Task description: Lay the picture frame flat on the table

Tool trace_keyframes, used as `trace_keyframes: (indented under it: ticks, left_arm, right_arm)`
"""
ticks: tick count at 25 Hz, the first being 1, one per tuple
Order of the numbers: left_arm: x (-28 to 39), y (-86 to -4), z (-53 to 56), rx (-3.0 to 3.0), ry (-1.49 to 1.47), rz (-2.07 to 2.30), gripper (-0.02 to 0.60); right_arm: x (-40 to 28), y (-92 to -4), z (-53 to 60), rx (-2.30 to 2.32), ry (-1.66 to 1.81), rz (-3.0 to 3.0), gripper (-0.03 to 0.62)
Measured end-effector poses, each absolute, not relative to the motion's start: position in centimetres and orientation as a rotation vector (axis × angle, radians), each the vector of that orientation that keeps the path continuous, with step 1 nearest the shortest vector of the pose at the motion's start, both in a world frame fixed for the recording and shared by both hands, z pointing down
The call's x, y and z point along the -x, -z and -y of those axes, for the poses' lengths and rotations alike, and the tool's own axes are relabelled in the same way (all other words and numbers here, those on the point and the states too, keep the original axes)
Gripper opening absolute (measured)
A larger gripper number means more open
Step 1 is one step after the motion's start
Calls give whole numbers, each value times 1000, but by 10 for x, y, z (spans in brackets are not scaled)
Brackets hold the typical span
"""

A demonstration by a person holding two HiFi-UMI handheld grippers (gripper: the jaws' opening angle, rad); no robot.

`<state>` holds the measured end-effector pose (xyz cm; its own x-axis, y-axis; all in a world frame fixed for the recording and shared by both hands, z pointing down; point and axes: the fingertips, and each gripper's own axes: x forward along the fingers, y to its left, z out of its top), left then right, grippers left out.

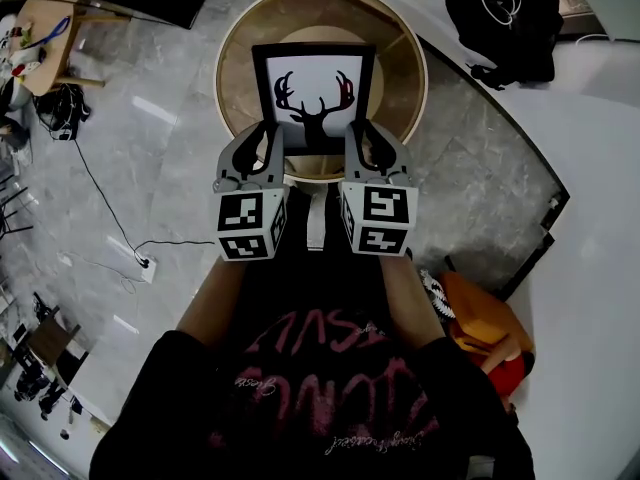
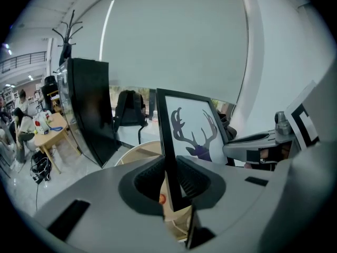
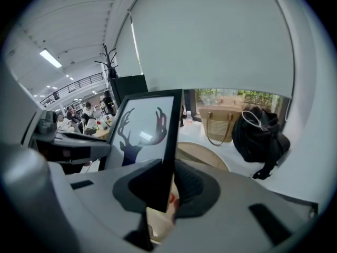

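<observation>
The picture frame point(image 1: 313, 95) has a black border and a black deer-head print on white. It is held up over the round wooden table point(image 1: 400, 43), facing me. My left gripper point(image 1: 266, 148) is shut on the frame's lower left edge, and my right gripper point(image 1: 357, 148) is shut on its lower right edge. In the left gripper view the frame point(image 2: 190, 133) stands edge-on between the dark pads point(image 2: 196, 179). In the right gripper view the frame point(image 3: 147, 136) rises between the pads point(image 3: 190, 182) the same way.
A black backpack point(image 1: 505, 18) and a tan bag point(image 3: 222, 125) lie on the white surface beyond the table. An orange thing point(image 1: 485, 333) sits on the floor at my right. A dark panel point(image 2: 89, 109) stands left of the table. A cable point(image 1: 105, 203) runs across the grey floor.
</observation>
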<state>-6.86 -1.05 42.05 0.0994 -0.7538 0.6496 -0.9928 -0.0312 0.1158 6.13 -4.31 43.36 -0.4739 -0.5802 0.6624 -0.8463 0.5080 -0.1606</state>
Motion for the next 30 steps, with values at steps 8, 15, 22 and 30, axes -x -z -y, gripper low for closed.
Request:
trace_keyframes:
  ticks: [8,15,22,30]
  left_arm:
    - [71,-448,8,-1789,-587,1680,72]
    - [73,-474,-1,-1738,-608,1658,72]
    - [68,-500,-10,-1703,-626,1634,72]
    - [60,-530,-21,-1669,-653,1609,72]
  right_arm:
    - [-59,-462,41,-1132,-693,2177,80]
    - [-57,-488,33,-1094,-733,2147,80]
    - [-61,-514,25,-1063,-760,2115,80]
    - [-69,-545,13,-1039,-795,2085,80]
